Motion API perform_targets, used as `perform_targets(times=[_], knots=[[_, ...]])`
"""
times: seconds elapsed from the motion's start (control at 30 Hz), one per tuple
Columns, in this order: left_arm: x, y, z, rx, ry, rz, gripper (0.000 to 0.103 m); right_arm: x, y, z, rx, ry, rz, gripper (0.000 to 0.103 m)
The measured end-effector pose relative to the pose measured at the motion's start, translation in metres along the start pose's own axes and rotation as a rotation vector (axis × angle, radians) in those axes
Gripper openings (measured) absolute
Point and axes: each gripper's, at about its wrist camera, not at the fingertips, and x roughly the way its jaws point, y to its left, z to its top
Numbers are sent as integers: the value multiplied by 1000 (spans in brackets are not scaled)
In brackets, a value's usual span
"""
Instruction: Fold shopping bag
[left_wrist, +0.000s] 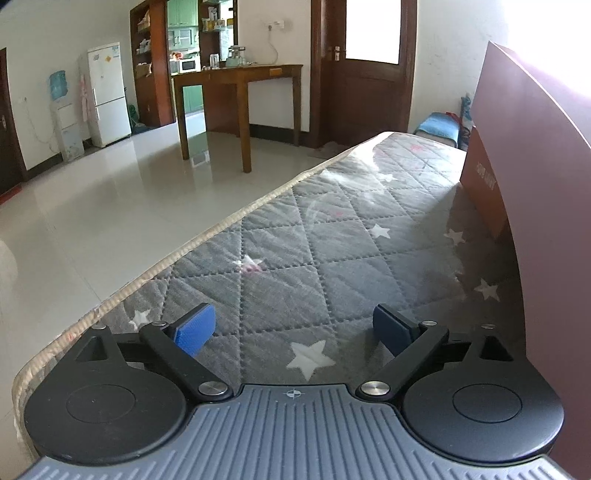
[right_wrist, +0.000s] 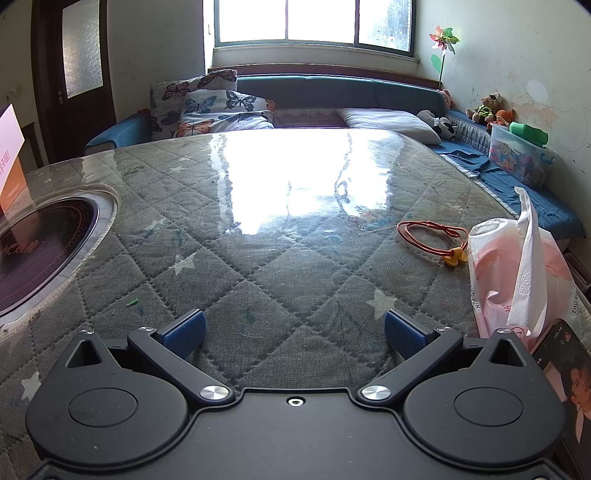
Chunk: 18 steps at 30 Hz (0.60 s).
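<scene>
Quilted grey cloth with white stars under a clear glossy sheet covers the bench (left_wrist: 314, 236) we're working over, with a tiled living room off to one side and a bright window and a sofa piled with butterfly cushions (right_wrist: 218, 107) straight ahead. So where are we at: our left gripper (left_wrist: 293, 326) has its blue pads spread wide with nothing but star-print cloth between them, and our right gripper (right_wrist: 293, 330) is the same story, wide apart and holding nothing. The shopping bag (left_wrist: 528, 155), a stiff maroon paper one, stands upright off to the right of the left gripper, close by its right finger; we can't tell if it touches. From the right wrist view only a pale corner of it (right_wrist: 11, 147) peeks in far to the left, past the round inset hob (right_wrist: 44, 243). To the right of the right gripper there's a tissue pack (right_wrist: 517, 269), an orange cord (right_wrist: 428, 236) and a phone (right_wrist: 565, 365), none of which matter here. Our read is the folding hasn't really begun, since the bag is still standing open and neither gripper has it. Next move probably calls for swinging both grippers toward the bag, pinching its top edges, and laying it flat on the open stretch of bench before creasing. Glossy cover might let it slide, so go gently.
</scene>
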Motion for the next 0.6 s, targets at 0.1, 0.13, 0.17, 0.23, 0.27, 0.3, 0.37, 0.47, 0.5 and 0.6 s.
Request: perform_targets(times=[0.1, 0.13, 0.17, 0.23, 0.27, 0.3, 0.37, 0.47, 0.5, 0.6], knots=[[2, -2, 0, 7, 5, -7, 102, 0, 0, 0, 0, 0, 0, 103], [2, -2, 1, 10, 8, -9, 102, 0, 0, 0, 0, 0, 0, 103], [3, -3, 1, 13, 10, -10, 103, 0, 0, 0, 0, 0, 0, 103], [2, -2, 0, 9, 10, -13, 103, 0, 0, 0, 0, 0, 0, 103], [2, -2, 0, 8, 10, -14, 103, 0, 0, 0, 1, 0, 0, 103], [2, -2, 0, 8, 10, -13, 103, 0, 0, 0, 1, 0, 0, 103], [2, -2, 0, 9, 10, -13, 103, 0, 0, 0, 0, 0, 0, 103], [5, -5, 5, 18, 9, -10, 103, 0, 0, 0, 0, 0, 0, 103], [9, -7, 10, 28, 9, -8, 103, 0, 0, 0, 0, 0, 0, 103], [12, -8, 11, 28, 9, -9, 103, 0, 0, 0, 0, 0, 1, 103]])
